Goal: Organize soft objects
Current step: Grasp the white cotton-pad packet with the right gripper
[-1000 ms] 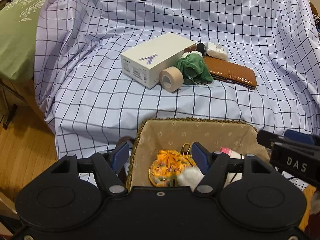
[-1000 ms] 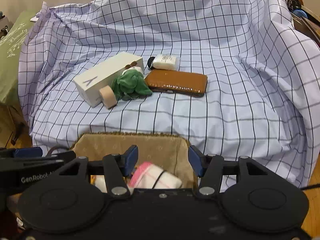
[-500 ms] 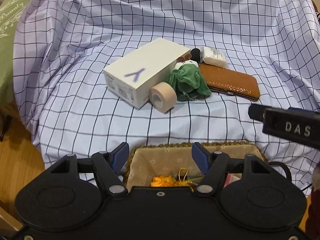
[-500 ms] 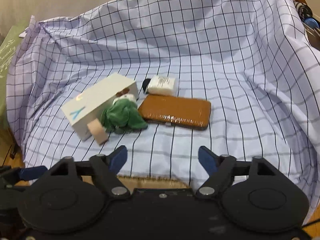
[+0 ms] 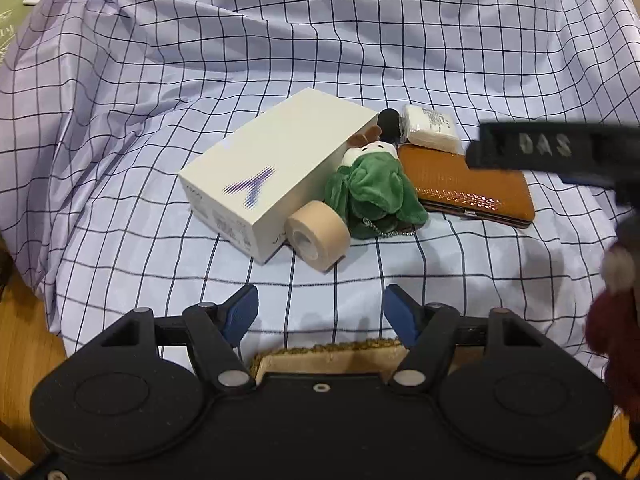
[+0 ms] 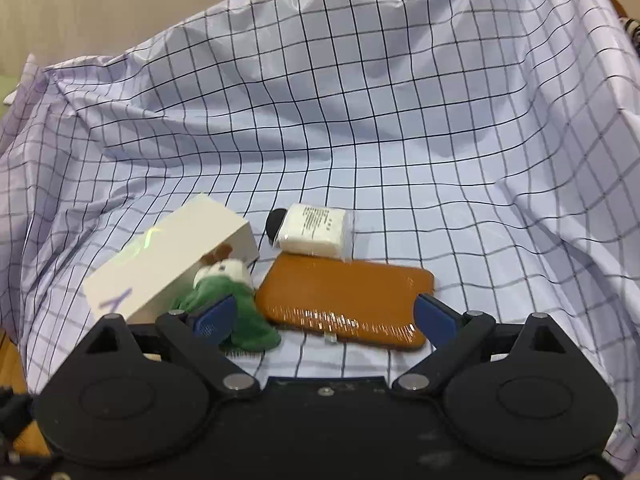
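Observation:
A green plush toy (image 5: 372,192) lies on the checked cloth (image 5: 160,92), leaning on a white box (image 5: 272,168). A beige tape roll (image 5: 316,240) sits at its front left. My left gripper (image 5: 321,314) is open and empty, short of these things and over the far rim of the fabric basket (image 5: 332,354). My right gripper (image 6: 324,320) has its jaws opening wide with nothing pressed. Its left fingertip (image 6: 214,318) overlaps the plush toy (image 6: 256,334). The brown wallet (image 6: 344,300) lies just beyond the gap.
A white wrapped packet (image 6: 314,230) and a small black object (image 6: 276,220) lie behind the wallet. The right gripper's body (image 5: 544,146) crosses the left wrist view at the right, above a dark red sleeve (image 5: 616,344). Wooden floor (image 5: 24,332) shows at the left.
Both grippers have moved forward from above the basket toward the things on the cloth. The basket has dropped almost out of view. The right jaws have spread much wider.

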`<act>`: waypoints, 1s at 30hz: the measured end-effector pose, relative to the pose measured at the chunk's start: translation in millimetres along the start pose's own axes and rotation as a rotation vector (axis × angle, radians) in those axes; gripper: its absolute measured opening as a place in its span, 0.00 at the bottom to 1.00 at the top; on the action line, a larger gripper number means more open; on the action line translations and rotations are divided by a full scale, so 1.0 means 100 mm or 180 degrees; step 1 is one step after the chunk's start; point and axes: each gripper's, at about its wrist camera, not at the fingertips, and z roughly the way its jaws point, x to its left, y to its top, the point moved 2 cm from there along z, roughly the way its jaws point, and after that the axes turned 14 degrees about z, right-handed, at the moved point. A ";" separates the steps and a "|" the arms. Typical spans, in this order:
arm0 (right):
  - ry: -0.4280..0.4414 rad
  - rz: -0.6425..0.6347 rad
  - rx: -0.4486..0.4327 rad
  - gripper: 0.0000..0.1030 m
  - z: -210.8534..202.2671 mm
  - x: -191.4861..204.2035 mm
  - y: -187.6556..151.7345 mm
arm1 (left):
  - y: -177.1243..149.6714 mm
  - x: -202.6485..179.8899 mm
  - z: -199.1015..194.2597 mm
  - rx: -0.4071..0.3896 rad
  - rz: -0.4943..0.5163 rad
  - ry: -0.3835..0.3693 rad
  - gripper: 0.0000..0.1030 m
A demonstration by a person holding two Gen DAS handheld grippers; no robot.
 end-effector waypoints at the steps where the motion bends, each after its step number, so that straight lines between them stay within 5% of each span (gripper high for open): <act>1: 0.0010 0.0011 0.0037 0.87 0.06 0.01 0.04 | 0.01 0.01 0.02 0.0003 0.0000 -0.0004 0.63; 15: -0.0028 0.0077 0.0306 0.79 0.96 0.17 0.47 | 0.15 0.11 0.22 -0.0035 -0.0031 -0.0021 0.63; 30: -0.0046 0.0118 0.0457 0.75 1.37 0.23 0.57 | 0.14 0.11 0.25 -0.0014 -0.0021 -0.0012 0.63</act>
